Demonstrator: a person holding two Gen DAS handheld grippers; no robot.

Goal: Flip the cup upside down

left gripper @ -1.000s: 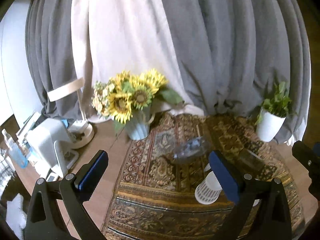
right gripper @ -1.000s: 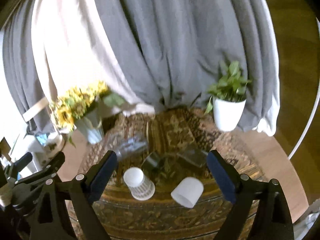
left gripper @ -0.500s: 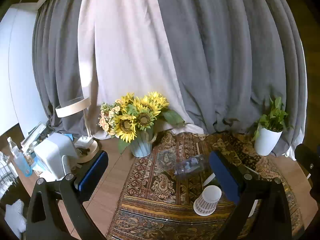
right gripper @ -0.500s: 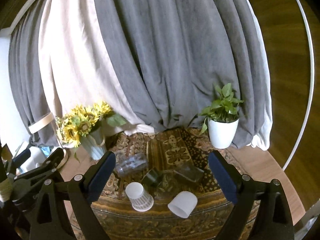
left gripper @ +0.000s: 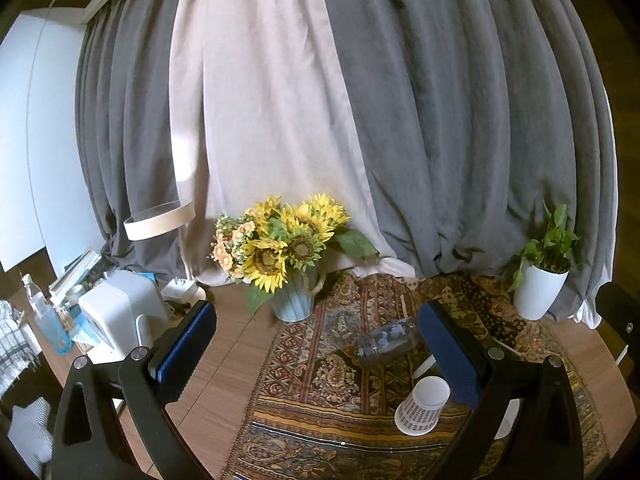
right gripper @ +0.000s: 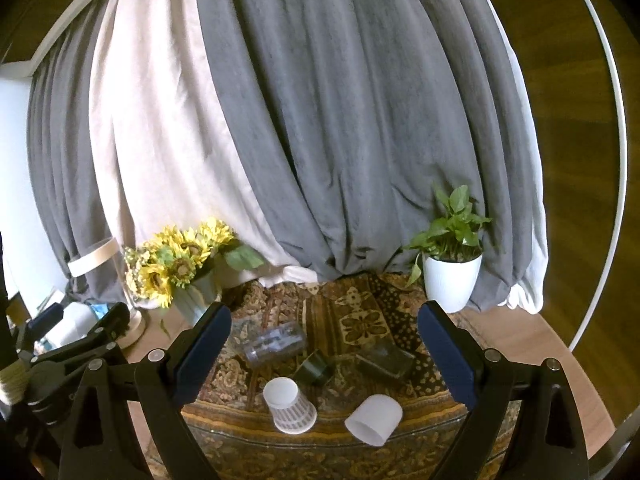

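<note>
**Both grippers held wide above the rug, cups untouched**

The left gripper (left gripper: 318, 344) hung above the wooden counter (left gripper: 224, 364) with its blue-padded fingers (left gripper: 184, 348) spread wide and nothing between them. The right gripper (right gripper: 324, 354) was likewise wide apart and empty.

On the patterned rug (right gripper: 360, 320), the checked white cup (right gripper: 290, 404) stood with its wide rim down and its base up, near the front edge. Just beside it, to the right, a plain white cup (right gripper: 374, 420) lay on its side, its mouth turned toward the camera. Behind them lay a clear plastic bottle (right gripper: 274, 344) on its side, a small dark cup (right gripper: 316, 368) tipped over, and a dark glass container (right gripper: 386, 360).

A vase of sunflowers (left gripper: 290, 248) stood at the rug's far left corner, and a potted plant in a white pot (left gripper: 540, 280) at its far right, both before the grey and cream curtains (left gripper: 440, 120). A white appliance (left gripper: 120, 312) sat at the counter's left.
</note>
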